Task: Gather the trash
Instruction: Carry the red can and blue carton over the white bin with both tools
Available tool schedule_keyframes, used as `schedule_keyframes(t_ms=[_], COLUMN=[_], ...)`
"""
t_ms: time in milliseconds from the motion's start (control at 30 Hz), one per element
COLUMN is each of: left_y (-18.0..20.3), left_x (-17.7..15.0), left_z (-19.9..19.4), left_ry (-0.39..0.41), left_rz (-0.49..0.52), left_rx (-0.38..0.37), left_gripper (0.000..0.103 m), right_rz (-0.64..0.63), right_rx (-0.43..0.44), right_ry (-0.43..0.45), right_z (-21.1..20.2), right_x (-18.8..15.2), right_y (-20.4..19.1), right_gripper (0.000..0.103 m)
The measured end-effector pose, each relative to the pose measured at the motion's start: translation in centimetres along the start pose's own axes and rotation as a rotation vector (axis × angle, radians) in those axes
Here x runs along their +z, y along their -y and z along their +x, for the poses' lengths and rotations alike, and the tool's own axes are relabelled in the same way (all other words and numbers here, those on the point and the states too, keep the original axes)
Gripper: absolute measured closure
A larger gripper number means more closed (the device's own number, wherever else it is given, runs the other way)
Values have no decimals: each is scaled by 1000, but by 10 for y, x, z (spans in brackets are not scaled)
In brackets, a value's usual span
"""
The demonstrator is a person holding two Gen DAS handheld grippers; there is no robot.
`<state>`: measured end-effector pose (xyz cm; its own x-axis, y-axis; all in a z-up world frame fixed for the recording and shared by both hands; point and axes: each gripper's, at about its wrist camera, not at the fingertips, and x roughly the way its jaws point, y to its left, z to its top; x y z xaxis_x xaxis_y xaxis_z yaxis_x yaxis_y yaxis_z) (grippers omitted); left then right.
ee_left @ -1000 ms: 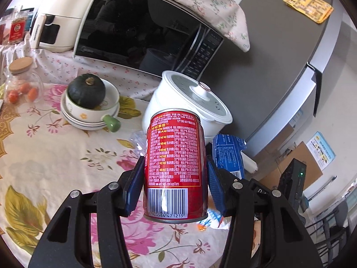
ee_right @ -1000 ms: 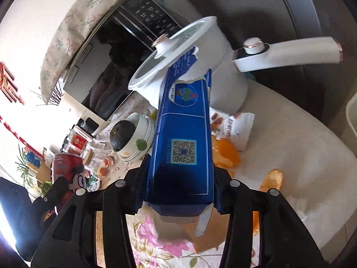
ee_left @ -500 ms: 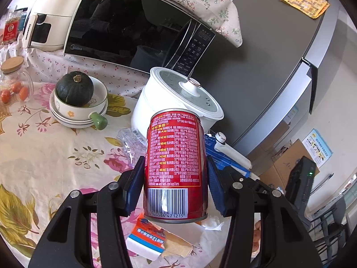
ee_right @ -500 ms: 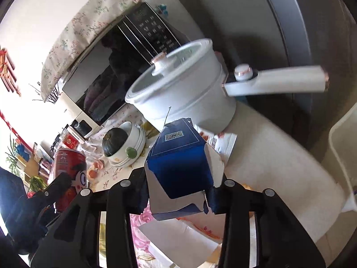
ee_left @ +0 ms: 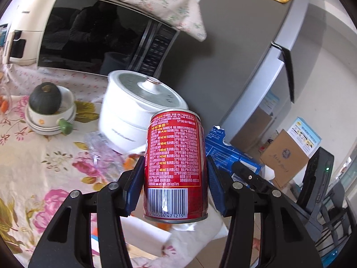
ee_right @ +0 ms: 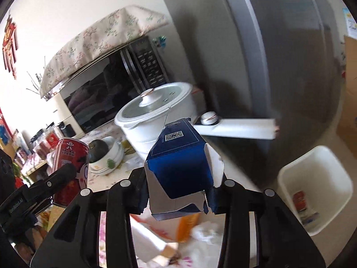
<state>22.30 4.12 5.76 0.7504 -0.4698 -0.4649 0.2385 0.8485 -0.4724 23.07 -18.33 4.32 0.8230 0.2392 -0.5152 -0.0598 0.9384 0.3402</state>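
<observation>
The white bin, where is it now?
In the right wrist view the bin is at the lower right, below the table's edge, right of the blue carton held by the right gripper.

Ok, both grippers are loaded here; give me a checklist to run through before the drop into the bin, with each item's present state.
1. Red can held upright between the left gripper pads: ok.
2. Blue carton clamped in the right gripper: ok, though it looks crushed and torn at the near end.
3. White bin in view, mouth open: ok; it stands on the floor to the right, by the fridge.
4. Room left in the bin: ok, only a few items at the bottom.
5. Either gripper over the bin: not ok, both hang above the table edge.
6. Pot handle clear of the carton's path: cannot tell.
</observation>
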Motion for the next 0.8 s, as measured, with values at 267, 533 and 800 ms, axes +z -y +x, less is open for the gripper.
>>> schedule_keyframes(t_ms=[267, 533, 800], left_y=[51, 109, 152], left_x=[-21, -54, -87], left_z=[26, 69, 119], left_ry=[-37, -123, -222], left_rz=[49, 72, 99], left_rx=[-46, -104, -127], left_gripper=[51, 51, 51], right_rz=[20, 78, 96], right_rx=[-116, -287, -448], right_ry=[48, 52, -100], right_z=[-34, -54, -20], right_x=[7, 7, -9], right_y=[61, 148, 227], right_gripper=[65, 65, 63])
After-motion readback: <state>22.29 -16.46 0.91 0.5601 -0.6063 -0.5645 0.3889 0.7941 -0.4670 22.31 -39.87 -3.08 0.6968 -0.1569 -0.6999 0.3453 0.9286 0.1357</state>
